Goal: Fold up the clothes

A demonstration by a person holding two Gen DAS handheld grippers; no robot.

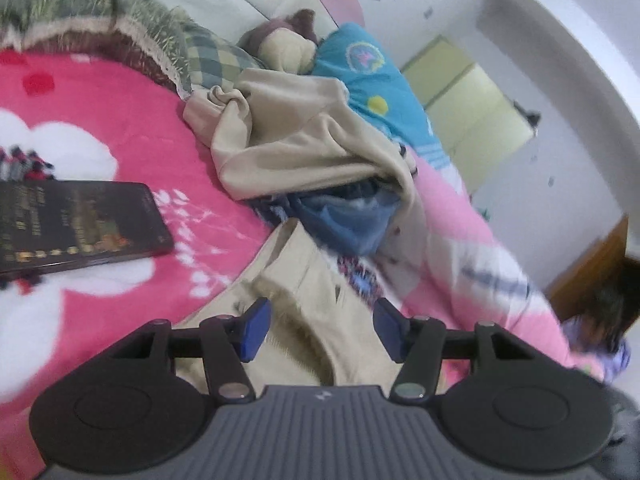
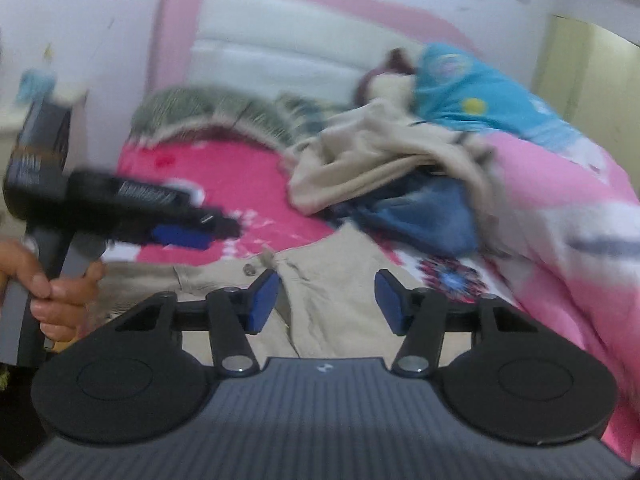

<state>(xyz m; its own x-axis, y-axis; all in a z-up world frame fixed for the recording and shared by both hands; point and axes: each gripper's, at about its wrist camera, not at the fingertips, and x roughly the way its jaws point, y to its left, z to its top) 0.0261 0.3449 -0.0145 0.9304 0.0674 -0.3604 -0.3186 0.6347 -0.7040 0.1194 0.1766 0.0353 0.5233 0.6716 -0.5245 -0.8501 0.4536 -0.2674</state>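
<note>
While both views are smeared by blur, the left gripper [image 1: 322,330] clearly stands wide apart, its blue pads bare, holding nothing. Directly under and ahead of it lie the beige trousers [image 1: 304,280] on the bed [image 1: 120,120], their waistband running between the pads. Beyond its tips sits a heap of clothes: a cream top [image 1: 296,140] over a blue garment [image 1: 348,220]. Off to its left rests a dark box [image 1: 80,224] on the pink blanket.

The right gripper [image 2: 326,300] is likewise spread wide and empty, poised above the trousers [image 2: 332,300] near the button. To its left, a hand [image 2: 52,284] grips the other tool's handle. Ahead and to its right the heap [image 2: 380,160] sits against a pink quilt [image 2: 560,220].
</note>
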